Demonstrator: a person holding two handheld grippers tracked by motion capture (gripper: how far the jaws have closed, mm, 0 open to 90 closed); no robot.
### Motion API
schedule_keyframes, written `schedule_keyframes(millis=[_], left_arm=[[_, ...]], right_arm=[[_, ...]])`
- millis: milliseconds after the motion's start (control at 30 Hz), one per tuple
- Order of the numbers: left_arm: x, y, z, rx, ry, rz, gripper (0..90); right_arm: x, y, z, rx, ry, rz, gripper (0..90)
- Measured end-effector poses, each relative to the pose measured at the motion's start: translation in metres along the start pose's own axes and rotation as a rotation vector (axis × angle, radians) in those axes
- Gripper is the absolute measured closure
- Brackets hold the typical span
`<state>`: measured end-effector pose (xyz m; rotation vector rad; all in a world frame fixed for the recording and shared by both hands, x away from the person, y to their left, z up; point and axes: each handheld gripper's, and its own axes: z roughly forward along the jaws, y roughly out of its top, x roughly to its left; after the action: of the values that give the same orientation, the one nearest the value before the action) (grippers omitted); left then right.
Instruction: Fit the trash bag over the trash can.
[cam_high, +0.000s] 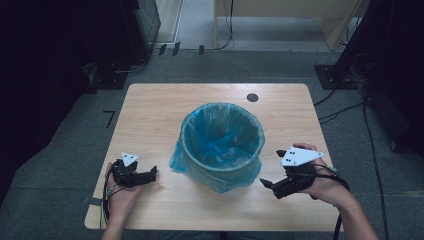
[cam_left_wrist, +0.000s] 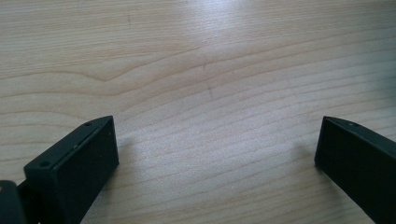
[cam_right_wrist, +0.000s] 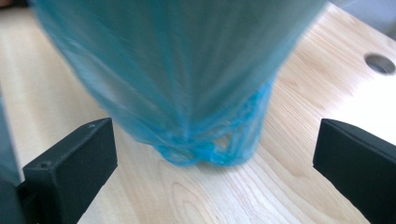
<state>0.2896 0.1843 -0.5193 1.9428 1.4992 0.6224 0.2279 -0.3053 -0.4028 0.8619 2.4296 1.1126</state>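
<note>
A round bin lined with a blue plastic bag (cam_high: 222, 145) stands in the middle of the wooden table (cam_high: 150, 110). The bag's edge is folded down over the rim and hangs along the bin's outside (cam_right_wrist: 187, 84). My left gripper (cam_high: 150, 175) rests on the table at the bin's left, open, with bare wood between its jaws (cam_left_wrist: 215, 154). My right gripper (cam_high: 267, 186) is low at the bin's right, pointing at the bag's lower hem, open, with nothing between its fingers.
A dark round hole (cam_high: 252, 97) sits in the table near its far edge, also seen in the right gripper view (cam_right_wrist: 380, 63). Dark stands and cables (cam_high: 345, 107) surround the table on the grey floor.
</note>
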Motion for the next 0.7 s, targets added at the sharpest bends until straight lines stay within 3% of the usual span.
schedule_keyframes(millis=[367,700], left_arm=[[0.0,0.0,0.0,0.0,0.0,0.0,0.0],[0.0,0.0,0.0,0.0,0.0,0.0,0.0]], right_arm=[[-0.021,-0.028,0.015,0.026,-0.148,0.203,0.0],[-0.041,-0.061,0.024,0.055,-0.221,0.305,0.0]])
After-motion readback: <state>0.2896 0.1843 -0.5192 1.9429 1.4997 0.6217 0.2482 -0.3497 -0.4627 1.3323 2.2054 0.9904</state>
